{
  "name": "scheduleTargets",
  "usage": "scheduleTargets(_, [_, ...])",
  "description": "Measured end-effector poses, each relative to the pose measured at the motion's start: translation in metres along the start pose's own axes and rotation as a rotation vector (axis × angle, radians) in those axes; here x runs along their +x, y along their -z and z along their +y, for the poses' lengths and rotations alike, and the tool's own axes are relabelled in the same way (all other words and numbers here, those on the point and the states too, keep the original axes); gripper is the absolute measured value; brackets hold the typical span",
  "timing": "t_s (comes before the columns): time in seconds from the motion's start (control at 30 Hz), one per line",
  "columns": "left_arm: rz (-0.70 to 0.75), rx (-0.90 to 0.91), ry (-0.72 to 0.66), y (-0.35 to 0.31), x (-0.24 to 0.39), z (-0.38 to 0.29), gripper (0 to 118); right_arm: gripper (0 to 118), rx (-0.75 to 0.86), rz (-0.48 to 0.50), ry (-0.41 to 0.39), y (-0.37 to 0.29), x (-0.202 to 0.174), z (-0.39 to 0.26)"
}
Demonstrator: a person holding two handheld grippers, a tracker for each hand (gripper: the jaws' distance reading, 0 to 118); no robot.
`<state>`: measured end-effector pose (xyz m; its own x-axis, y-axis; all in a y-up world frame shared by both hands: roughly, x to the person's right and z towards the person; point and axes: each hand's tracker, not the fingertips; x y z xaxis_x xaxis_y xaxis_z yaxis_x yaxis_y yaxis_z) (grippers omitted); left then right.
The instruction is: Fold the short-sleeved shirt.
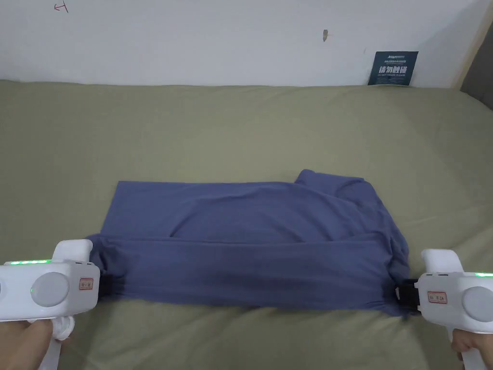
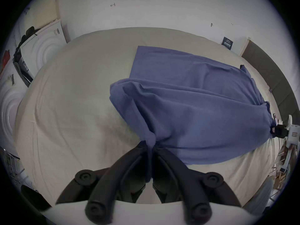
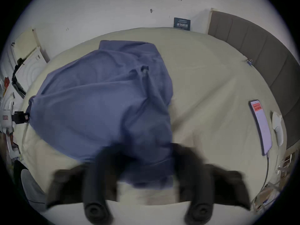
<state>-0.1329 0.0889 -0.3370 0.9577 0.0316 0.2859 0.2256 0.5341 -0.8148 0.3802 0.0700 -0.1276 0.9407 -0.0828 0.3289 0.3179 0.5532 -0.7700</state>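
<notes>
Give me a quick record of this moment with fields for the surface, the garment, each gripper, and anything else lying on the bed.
surface: bed sheet, olive
garment: blue shirt, near edge lifted and stretched sideways
left gripper: shut on the shirt's left end
right gripper: at the shirt's right end; its own view is blurred, grip unclear
other items: phone on the sheet, right of the shirt
wall: dark sign

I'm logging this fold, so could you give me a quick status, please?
Left gripper shut on shirt edge. Right gripper at opposite edge, grip blurred. Near edge lifted off bed. Phone well aside.
</notes>
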Motion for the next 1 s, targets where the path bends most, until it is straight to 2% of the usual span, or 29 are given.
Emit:
scheduleTargets(0.1, [0.023, 0.008, 0.009, -0.009, -0.001, 0.003, 6, 11, 0.038, -0.043, -0.063, -0.016, -0.008, 0.001])
scheduleTargets(0.33, [0.022, 0.047, 0.010, -0.048, -0.009, -0.016, 6, 11, 0.084, -0.025, -0.056, -0.063, -0.001, -0.016])
scheduleTargets(0.53, [0.007, 0.035, -0.025, -0.082, -0.022, -0.080, 6, 11, 0.073, -0.006, -0.041, -0.095, -0.007, -0.077])
scheduleTargets(0.7, [0.008, 0.030, -0.027, -0.098, -0.028, -0.113, 6, 11, 0.050, 0.009, -0.017, -0.107, -0.006, -0.112])
scheduleTargets(0.9, [0.007, 0.026, -0.029, -0.097, -0.031, -0.115, 7, 14, 0.046, 0.011, -0.005, -0.103, -0.008, -0.118])
scheduleTargets(0.93, [0.006, 0.021, -0.024, -0.095, -0.031, -0.114, 11, 25, 0.046, 0.010, -0.005, -0.102, -0.009, -0.117])
scheduleTargets(0.97, [0.000, 0.015, -0.019, -0.093, -0.032, -0.113, 42, 64, 0.044, 0.010, -0.003, -0.101, -0.009, -0.115])
scheduleTargets(1.0, [-0.014, 0.010, -0.013, -0.094, -0.031, -0.114, 82, 101, 0.038, 0.005, -0.003, -0.101, -0.011, -0.114])
